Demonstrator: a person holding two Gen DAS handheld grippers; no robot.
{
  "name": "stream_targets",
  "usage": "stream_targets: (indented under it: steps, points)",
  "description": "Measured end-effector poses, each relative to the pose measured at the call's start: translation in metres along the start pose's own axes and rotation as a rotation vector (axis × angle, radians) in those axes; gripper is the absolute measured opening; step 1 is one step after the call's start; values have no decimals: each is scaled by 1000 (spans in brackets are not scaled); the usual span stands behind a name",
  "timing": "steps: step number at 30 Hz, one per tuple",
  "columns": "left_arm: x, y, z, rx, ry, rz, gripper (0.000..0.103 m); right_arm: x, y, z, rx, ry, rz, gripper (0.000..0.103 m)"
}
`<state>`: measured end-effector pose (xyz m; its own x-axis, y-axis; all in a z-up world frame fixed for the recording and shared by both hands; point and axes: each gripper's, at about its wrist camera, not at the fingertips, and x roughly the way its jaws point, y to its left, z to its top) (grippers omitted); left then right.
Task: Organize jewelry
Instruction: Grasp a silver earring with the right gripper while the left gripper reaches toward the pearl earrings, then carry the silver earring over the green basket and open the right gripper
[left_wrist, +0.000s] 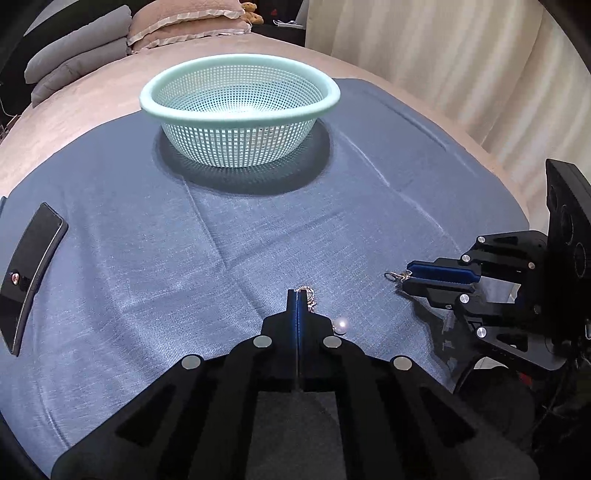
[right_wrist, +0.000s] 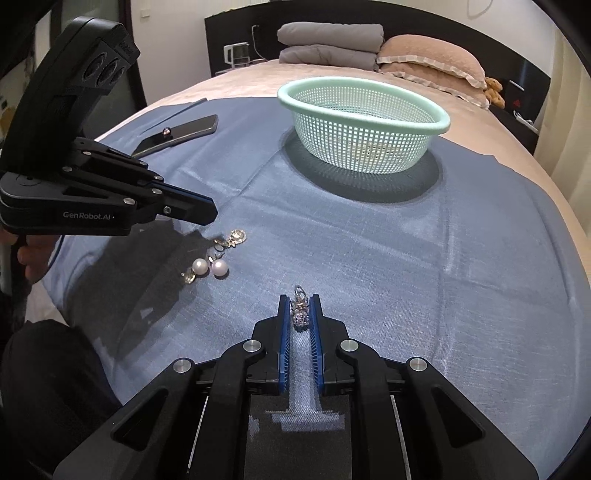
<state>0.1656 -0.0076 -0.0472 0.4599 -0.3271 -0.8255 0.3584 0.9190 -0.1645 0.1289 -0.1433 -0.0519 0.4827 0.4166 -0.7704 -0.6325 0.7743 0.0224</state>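
Note:
A mint green perforated basket (left_wrist: 240, 110) stands on the blue cloth (left_wrist: 147, 258), also in the right wrist view (right_wrist: 364, 122). My left gripper (left_wrist: 297, 295) is shut, empty as far as I can tell, its tips just above a small pile of jewelry: a silver chain piece (left_wrist: 311, 295) and a pearl (left_wrist: 340, 325). In the right wrist view that pile shows two pearl earrings (right_wrist: 209, 266) and a crystal piece (right_wrist: 236, 236) under the left gripper (right_wrist: 212, 214). My right gripper (right_wrist: 300, 301) is closed on a crystal earring (right_wrist: 300, 310), low over the cloth; it also shows in the left wrist view (left_wrist: 406, 275).
A black phone (left_wrist: 29, 273) lies at the cloth's left side, with a small bead on it (right_wrist: 167, 130). Pillows (right_wrist: 428, 62) and folded grey blankets (right_wrist: 328, 44) lie at the bed's head. Curtains (left_wrist: 443, 55) hang to the right.

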Motion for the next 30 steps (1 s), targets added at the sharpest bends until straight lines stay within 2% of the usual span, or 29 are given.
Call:
stream_targets:
  steps: [3,4,6,8,10,13,15,17,18,24,30]
  points:
    - [6,-8,2,22,8,10,1,-1,1,1,-2,-6,1,10]
    - [9,-10,3,25,16,14,5,-2,2,1,-4,-7,2,10]
    - [16,-10,7,20,29,18,16,-2,2,1,-8,-7,1,10]
    - [22,-11,9,17,37,19,38,-4,1,0,-7,-10,1,10]
    - [30,-13,12,23,44,37,47,-6,0,0,-3,-13,-1,10]
    - [36,-15,14,22,43,39,47,-7,-1,0,3,-16,-3,10]
    - [39,-19,14,46,48,61,42,-8,-2,0,9,-17,-4,10]
    - [41,-22,12,65,59,75,11,-9,-2,0,14,-18,-6,10]
    - [40,-21,11,58,64,60,8,-9,-3,0,16,-18,-6,10]
    - [28,-14,4,55,66,59,8,-17,-2,1,4,-30,-20,10]
    - [5,-11,4,61,47,96,8,-40,-6,11,-18,-78,-56,10]
